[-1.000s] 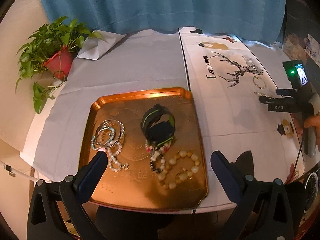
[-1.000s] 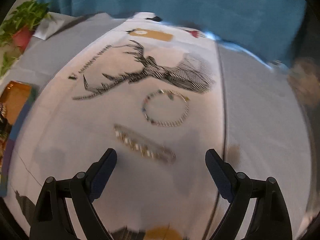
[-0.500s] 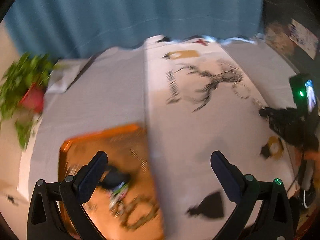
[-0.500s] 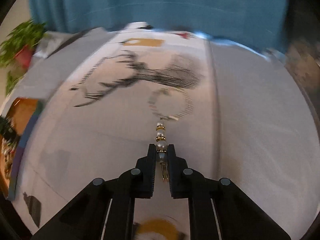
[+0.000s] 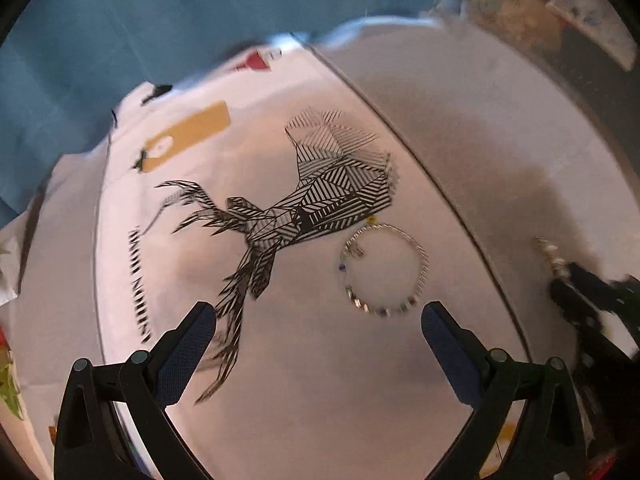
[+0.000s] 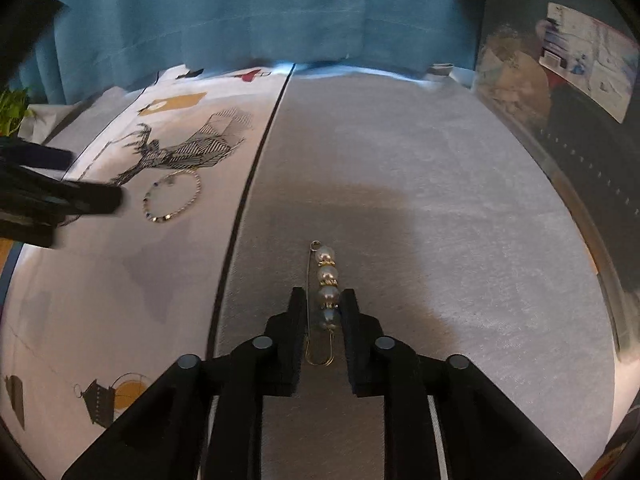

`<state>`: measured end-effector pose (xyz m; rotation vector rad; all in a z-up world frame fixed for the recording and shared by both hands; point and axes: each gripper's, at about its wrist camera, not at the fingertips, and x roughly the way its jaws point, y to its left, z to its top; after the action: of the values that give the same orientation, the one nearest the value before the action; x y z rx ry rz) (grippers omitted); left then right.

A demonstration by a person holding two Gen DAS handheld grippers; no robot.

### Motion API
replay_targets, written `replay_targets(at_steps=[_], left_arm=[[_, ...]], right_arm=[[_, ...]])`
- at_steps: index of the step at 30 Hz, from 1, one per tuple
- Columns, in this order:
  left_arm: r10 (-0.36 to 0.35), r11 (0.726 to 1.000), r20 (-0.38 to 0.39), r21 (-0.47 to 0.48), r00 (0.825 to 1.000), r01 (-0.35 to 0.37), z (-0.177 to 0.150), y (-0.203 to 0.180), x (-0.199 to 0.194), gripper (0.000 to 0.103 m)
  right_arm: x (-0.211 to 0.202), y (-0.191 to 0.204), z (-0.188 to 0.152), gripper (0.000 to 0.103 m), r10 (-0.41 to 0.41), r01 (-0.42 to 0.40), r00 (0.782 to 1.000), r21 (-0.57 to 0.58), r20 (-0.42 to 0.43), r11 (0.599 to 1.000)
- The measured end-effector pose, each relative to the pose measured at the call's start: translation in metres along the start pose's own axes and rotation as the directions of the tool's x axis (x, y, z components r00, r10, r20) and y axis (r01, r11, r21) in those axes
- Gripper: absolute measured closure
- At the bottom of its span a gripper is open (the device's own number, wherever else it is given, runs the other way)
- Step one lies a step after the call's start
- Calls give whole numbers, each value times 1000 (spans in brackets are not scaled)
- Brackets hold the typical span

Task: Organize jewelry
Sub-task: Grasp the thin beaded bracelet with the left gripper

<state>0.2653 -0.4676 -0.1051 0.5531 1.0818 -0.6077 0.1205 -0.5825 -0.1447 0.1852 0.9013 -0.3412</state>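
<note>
My right gripper (image 6: 322,312) is shut on a gold pearl brooch pin (image 6: 326,280) and holds it over the grey cloth; the pin's pearls stick out ahead of the fingers. It also shows at the right edge of the left wrist view (image 5: 560,268). My left gripper (image 5: 318,328) is open and empty, just short of a thin beaded bracelet (image 5: 382,268) that lies flat on the white cloth below the deer print. The bracelet also shows in the right wrist view (image 6: 172,196), with the left gripper's fingers (image 6: 80,200) beside it.
A white cloth with a black deer print (image 5: 304,204) covers the table's left part, a grey cloth (image 6: 400,160) the right. A blue curtain (image 6: 240,12) hangs behind. A green plant (image 6: 12,108) stands far left. Clutter lies at the far right edge.
My left gripper swung right, away from the copper tray, to the beaded bracelet. My right gripper shut on the pearl pin and carried it right, over the grey cloth.
</note>
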Motion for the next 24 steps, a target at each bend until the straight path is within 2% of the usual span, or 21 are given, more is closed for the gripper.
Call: replay_targets(at_steps=[3,6,7,9,11,13,15,16,17,20,24], left_arm=[[-20,999,-29,-40,999,19,6,6,17,3],[-116,984,-51,-143,992,107,6,21,29,8],[-127,981,-20,-149,992,122,5,23,27,8],[-116,987,-23,-113,993,112,5,19,28,9],[-105,992,2,-69,994,105,2,12,25,26],[-126,992,20,-7,992,127,1,-1,14,96],[-132,991,-15,10,991,132,2,-9,12,102],[-160,987,-14,1,987,160,2,-9,10,102],[-184,983,3,-9,983,184,2,-6,4,102],[-235,970,58,-47,970,238,0,8,-21,102],[-247,963,140,-73,959,259,-9,29,-72,102]], right_arm=[[0,-6,-1,81,14,-14,1000,17,11,1000],[0,-6,-2,81,16,-17,1000,17,26,1000],[0,-7,-3,80,18,-19,999,19,32,1000],[1,-6,-4,80,16,-17,999,20,44,1000],[1,-5,-3,80,10,-11,999,17,44,1000],[1,-4,-3,83,4,-4,999,12,44,1000],[2,1,-3,91,-2,2,999,-3,41,1000],[1,3,-3,91,-1,2,999,-11,37,1000],[1,7,-2,91,-12,13,999,-15,31,1000],[-7,10,-3,91,31,-31,999,5,31,1000],[-31,13,-5,91,18,-19,998,9,64,1000]])
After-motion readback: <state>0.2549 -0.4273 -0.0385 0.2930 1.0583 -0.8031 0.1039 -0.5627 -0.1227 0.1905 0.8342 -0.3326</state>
